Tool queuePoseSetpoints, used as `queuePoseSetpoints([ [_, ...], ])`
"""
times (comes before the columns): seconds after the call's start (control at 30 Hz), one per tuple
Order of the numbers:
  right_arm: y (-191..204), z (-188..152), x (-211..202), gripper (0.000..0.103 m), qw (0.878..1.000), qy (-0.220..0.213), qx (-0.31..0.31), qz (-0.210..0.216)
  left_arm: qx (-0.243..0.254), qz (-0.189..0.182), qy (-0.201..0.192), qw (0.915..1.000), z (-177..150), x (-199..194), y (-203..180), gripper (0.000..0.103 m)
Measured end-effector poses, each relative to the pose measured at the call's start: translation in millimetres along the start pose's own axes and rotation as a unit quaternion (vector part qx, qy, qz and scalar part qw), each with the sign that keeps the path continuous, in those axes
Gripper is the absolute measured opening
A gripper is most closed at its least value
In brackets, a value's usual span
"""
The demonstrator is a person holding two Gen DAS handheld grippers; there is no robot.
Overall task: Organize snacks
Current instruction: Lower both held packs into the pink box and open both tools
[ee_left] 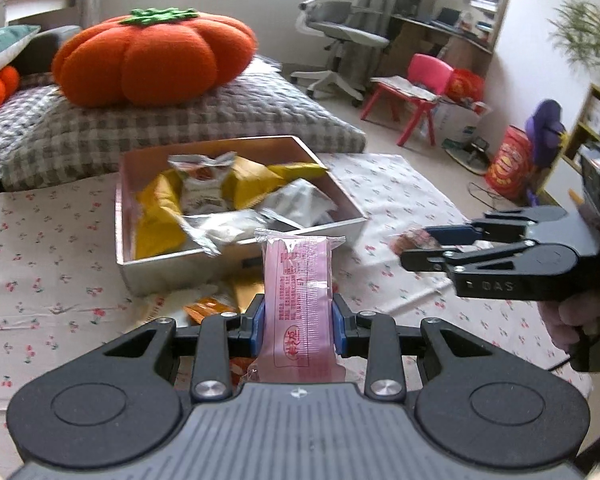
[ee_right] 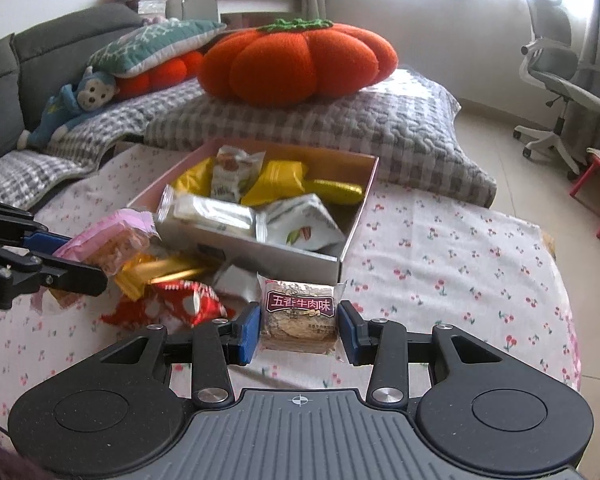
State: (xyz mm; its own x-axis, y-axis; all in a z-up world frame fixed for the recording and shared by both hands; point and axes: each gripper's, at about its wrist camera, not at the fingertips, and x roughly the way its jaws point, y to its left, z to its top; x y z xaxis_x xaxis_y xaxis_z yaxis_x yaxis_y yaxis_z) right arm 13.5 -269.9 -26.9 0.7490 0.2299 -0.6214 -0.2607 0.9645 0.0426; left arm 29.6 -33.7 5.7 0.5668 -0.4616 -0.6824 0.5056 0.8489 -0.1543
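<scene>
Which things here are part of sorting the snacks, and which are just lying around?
Job: pink snack packet in left hand-held gripper; brown biscuit packet in right hand-held gripper; snack box; loose snacks.
Lying about: pumpkin cushion, monkey toy, office chair.

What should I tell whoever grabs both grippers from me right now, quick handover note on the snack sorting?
Left gripper: shut on a pink snack packet, held clear of the cloth.
Right gripper: shut on a brown biscuit pack, also lifted.
Box: on the floral cloth, just ahead of both grippers, already holding yellow and white packets.
Left to do: drop both held packs in the box, then collect the loose pile beside it, a red packet and a gold packet.
</scene>
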Motion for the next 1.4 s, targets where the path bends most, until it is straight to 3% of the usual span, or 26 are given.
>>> queuePoseSetpoints([
  [0.23,-5,14,10,0.039,1.0,-0.005,0.023,-0.008,-0.051,0.037,0.002,0.998,15,4,27,0.029],
  [0.9,-14,42,52,0.039,0.996,0.002,0.094,-0.002,-0.146,0.078,0.027,0.9859,38,48,81,0.029],
  [1.4,-17,46,78,0.039,0.993,0.001,0.119,0.011,-0.147,0.092,0.007,0.9849,46,72,88,0.029],
])
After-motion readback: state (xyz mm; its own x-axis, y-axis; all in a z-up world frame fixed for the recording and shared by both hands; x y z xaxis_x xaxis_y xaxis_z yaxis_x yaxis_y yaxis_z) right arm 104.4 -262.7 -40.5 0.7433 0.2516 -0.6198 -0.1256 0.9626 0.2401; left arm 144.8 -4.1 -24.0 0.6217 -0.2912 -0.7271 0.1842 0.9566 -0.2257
